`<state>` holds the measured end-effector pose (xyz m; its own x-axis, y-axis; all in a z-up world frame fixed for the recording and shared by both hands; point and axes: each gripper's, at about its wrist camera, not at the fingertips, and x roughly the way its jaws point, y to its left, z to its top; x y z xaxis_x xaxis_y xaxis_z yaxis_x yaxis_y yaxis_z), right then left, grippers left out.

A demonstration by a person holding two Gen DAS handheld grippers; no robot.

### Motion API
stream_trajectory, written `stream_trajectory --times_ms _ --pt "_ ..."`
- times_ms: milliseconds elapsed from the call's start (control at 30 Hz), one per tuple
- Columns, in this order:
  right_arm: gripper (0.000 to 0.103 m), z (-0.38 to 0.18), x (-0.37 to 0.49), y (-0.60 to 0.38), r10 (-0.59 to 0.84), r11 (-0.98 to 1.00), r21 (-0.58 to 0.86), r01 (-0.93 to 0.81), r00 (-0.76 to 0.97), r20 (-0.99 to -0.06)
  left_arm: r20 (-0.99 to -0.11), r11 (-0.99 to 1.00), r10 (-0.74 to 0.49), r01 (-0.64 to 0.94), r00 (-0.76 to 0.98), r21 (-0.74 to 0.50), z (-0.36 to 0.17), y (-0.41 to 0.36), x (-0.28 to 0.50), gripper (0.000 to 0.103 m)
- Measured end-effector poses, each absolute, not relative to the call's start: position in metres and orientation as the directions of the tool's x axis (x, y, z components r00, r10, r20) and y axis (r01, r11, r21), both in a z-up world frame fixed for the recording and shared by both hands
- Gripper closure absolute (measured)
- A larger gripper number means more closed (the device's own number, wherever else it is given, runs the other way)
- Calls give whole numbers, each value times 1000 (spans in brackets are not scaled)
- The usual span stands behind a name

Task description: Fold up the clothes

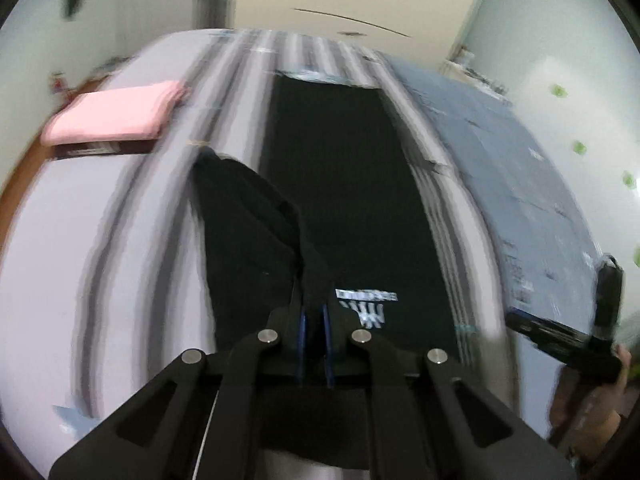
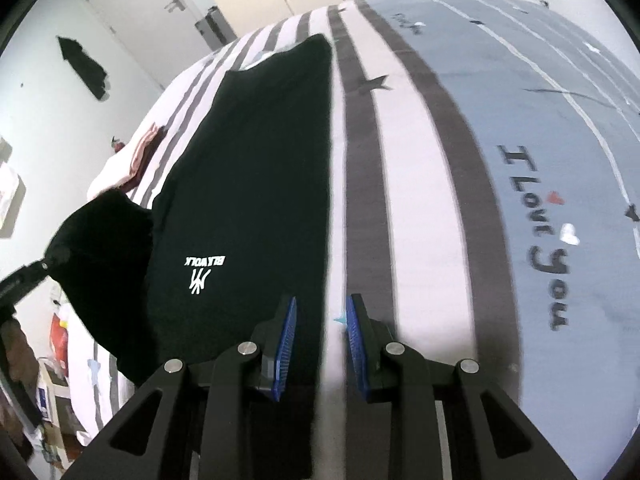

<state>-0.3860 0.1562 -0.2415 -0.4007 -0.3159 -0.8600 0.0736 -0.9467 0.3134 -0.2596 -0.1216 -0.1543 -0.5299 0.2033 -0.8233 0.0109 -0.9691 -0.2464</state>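
Jaws of the left gripper [image 1: 314, 320] pinch a raised sleeve of the black shirt [image 2: 256, 168] lying on the bed [image 2: 404, 200], right gripper [image 2: 320, 332] open beside its edge; carry the sleeve inward, laying it flat.

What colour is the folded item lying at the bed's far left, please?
Pink folded cloth, clearest in the left wrist view.
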Motion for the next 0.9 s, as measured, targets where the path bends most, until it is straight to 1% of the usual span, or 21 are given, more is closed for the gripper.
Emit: stream_trajectory --times_ms 133,167,300,400,533,600,767,833,900 --pt "79 -234 -378 176 -316 -946 317 66 -402 -859 -835 -942 322 -60 -447 -331 -173 -52 -253 96" --pt "79 -236 -377 175 -321 -945 321 69 -398 -859 -841 -940 331 -68 -429 -335 -177 -43 -254 93" --pt "79 -243 -373 170 -341 -938 337 80 -383 -858 -832 -923 368 -53 -415 -382 -176 -59 -237 89" --pt "79 -248 -370 167 -356 -933 349 87 -371 -858 -843 -936 324 -18 -428 -351 -175 -82 -236 89" --pt "79 -253 -369 148 -389 -921 371 120 -353 -851 -874 -960 222 63 -432 -274 -187 -123 -245 89" --pt "79 -255 -370 130 -412 -911 384 148 -342 -845 -891 -963 191 99 -412 -252 -203 -141 -246 89" --pt "79 -259 -371 87 -467 -883 417 216 -310 -828 -948 -982 90 135 -304 -136 -266 -158 -249 89" --pt "79 -263 -373 68 -478 -875 420 241 -297 -826 -946 -978 102 143 -307 -152 -273 -167 -246 89" --pt "79 -269 -379 54 -486 -869 426 251 -284 -826 -946 -977 96 154 -309 -149 -268 -172 -246 89"
